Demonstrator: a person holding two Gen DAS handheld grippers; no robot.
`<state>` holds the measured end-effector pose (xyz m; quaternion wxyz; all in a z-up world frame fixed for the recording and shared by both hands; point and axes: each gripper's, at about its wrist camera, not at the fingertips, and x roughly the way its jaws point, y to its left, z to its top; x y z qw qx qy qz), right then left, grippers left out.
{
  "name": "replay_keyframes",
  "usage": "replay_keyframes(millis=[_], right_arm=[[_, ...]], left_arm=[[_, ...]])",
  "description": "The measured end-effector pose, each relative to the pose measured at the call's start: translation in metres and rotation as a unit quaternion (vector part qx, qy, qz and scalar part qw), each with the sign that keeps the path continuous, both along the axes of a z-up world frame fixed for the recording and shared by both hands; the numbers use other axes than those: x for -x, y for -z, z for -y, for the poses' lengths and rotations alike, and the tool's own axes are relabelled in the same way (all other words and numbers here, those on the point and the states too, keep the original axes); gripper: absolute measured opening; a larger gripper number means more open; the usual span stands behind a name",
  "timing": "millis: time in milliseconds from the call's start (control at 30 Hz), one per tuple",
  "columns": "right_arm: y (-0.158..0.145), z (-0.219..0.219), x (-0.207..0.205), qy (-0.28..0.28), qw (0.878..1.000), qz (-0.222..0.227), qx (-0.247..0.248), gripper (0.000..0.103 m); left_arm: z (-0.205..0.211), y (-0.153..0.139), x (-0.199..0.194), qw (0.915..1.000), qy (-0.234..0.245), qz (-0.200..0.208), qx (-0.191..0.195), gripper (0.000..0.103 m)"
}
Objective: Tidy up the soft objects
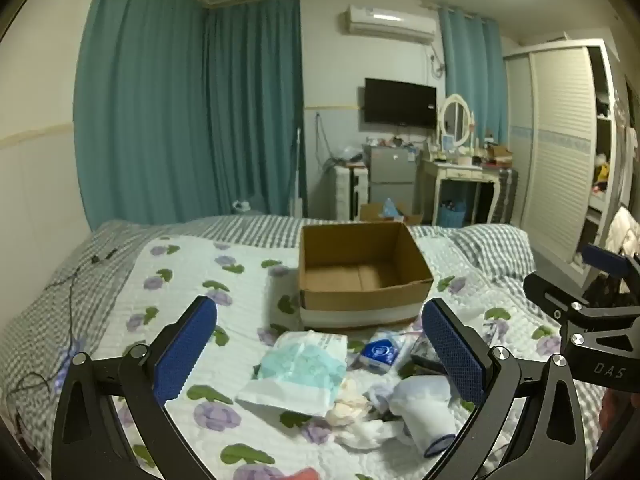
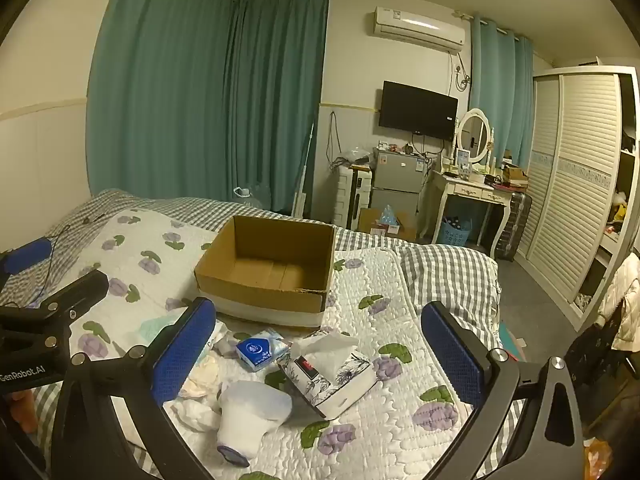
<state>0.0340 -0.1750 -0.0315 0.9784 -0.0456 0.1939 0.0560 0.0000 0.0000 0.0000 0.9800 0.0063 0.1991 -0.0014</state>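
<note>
On bed [image 2: 440, 276], empty cardboard box [image 2: 268, 268]

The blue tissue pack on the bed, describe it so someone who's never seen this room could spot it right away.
Find the open cardboard box on the flowered quilt. Just in front of it lies a small heap of soft things, and the blue tissue pack sits nearest the box. It is the only deep blue item with a round white logo, left of the floral tissue box.
</note>
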Motion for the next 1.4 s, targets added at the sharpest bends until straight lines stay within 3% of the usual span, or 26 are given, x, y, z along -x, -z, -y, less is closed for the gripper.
replay_keyframes(millis=[1400], right_arm=[[0.012,-0.004,-0.006,-0.001,1.0,-0.007,0.005,0.103]], left_arm=[[-0.005,0.004,0.0,0.9999,-0.011,0.003,-0.01,0.103]])
